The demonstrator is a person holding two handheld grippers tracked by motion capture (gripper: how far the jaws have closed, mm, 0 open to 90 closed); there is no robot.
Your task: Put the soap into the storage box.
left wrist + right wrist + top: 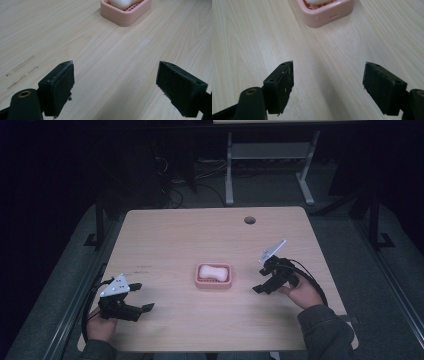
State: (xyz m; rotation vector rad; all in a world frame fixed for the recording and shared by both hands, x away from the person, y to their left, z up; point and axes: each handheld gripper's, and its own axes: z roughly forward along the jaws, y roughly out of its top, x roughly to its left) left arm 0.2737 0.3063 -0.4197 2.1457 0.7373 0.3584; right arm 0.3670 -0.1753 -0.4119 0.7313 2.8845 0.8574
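Both the left gripper (pixel 141 298) and the right gripper (pixel 264 281) sit spread and empty. Between them a white bar, probably soap (pixel 212 271), lies in a pink plastic dish (pixel 213 283). Likely slippery; pinch its narrow waist

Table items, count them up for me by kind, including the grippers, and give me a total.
Pink soap dish: 1
White soap bar, lying in the dish: 1
Handheld grippers: 2, the left gripper and the right gripper, both open, one on each side of the dish
Total: 4
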